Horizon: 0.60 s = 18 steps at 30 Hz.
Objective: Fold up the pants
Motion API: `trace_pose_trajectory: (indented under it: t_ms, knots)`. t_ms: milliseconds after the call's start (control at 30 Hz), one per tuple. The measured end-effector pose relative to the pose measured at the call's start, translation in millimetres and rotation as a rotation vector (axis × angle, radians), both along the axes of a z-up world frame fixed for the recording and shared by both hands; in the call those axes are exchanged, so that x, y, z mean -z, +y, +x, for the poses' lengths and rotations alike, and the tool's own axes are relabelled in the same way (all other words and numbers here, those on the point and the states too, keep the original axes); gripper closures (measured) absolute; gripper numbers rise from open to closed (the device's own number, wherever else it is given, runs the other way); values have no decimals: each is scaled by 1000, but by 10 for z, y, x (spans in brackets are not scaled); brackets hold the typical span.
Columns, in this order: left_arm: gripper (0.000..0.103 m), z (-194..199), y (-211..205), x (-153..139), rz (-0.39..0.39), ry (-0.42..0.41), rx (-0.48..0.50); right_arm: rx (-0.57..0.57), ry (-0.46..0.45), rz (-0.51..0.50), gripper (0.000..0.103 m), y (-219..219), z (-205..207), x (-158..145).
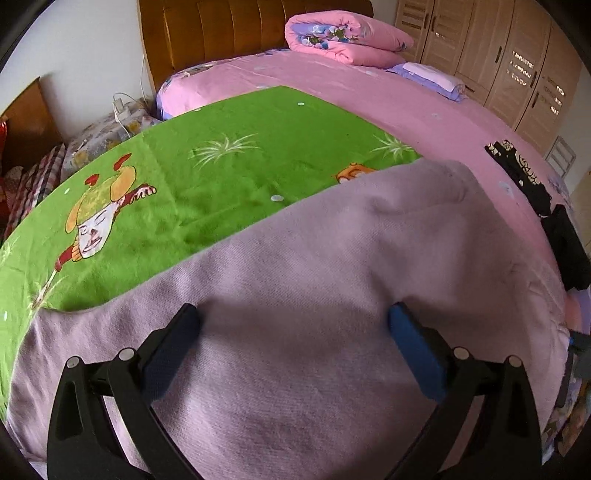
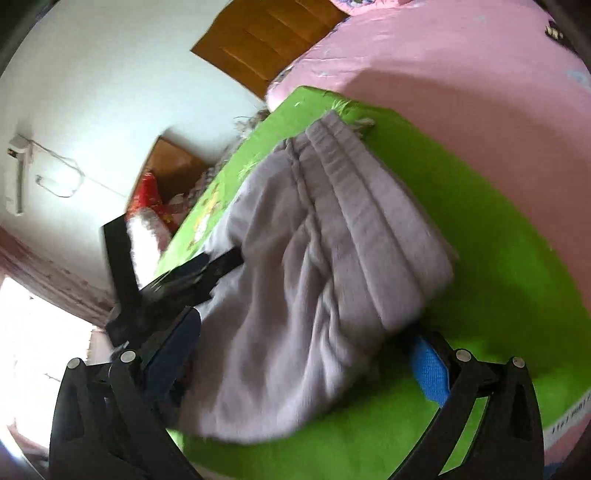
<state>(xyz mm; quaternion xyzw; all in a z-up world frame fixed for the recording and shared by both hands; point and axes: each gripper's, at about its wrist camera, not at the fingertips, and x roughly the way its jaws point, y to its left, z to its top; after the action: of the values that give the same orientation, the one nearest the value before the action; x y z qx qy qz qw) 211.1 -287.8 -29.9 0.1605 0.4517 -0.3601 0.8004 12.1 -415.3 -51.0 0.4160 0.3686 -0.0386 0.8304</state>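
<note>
We've got the pants [image 1: 295,295] lying on the green blanket [image 1: 207,177] on the bed, their length running away from us toward the waistband [image 2: 343,162]. Our left gripper [image 1: 293,332] hangs just over the cloth, jaws wide apart, empty. Our right gripper [image 2: 306,354] is spread too, the near end bunched between its fingers, unpinched. We reckon the right is nearer, so the fold goes forward along that length.

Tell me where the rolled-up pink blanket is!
In the left wrist view, the pink blanket sits at the far end of the bed, against the brown headboard, near the wooden wardrobe.
</note>
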Motion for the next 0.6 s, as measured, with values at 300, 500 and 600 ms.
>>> trace_pose_trajectory:
  t_ms: [300,500,600]
  knots:
    - [2,84,62,84,-24,11,-2,-83,31,13,21,35,128,38]
    - [2,86,57,89,-14,5,-1,38,-33,59,39,-160,73,130]
    - [2,42,136,8,-11,-10,-40,47,-33,31,34,-141,247,107]
